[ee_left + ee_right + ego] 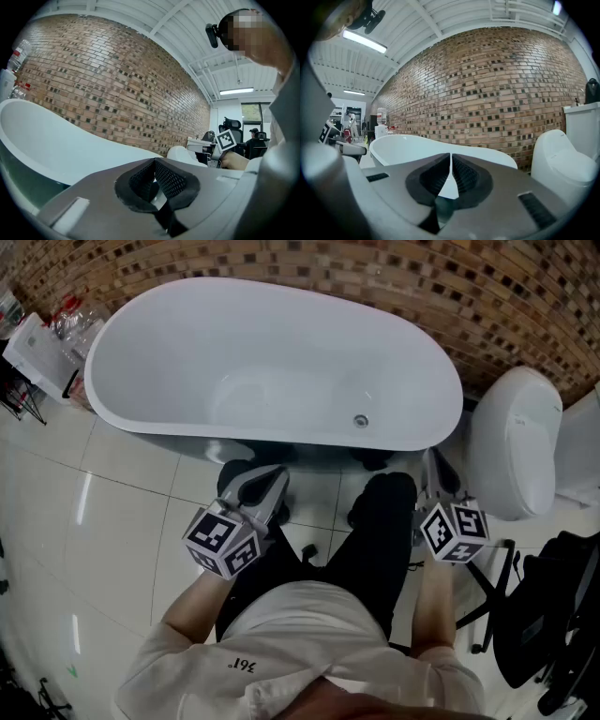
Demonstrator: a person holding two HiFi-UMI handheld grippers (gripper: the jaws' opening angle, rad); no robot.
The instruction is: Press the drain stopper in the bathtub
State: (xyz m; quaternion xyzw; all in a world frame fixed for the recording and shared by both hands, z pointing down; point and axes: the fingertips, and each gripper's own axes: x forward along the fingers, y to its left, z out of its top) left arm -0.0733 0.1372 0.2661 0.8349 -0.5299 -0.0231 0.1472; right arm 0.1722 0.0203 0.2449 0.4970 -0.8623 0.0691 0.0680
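A person stood on the tiled floor [112, 521] facing a white bathtub [281, 334] set against a brick wall [422, 277], a gripper in each hand. The left gripper [265, 482] and the right gripper [433, 465] were both held low in front of the person's legs, outside the tub and just short of its near rim. Each gripper's own view showed its jaws closed tip to tip with nothing between them. The drain stopper [361, 421], a small round metal disc, sat on the tub's floor toward the right-hand end, close under the near wall and well apart from both grippers. A white toilet [516, 442] stood just beside the tub's right end.
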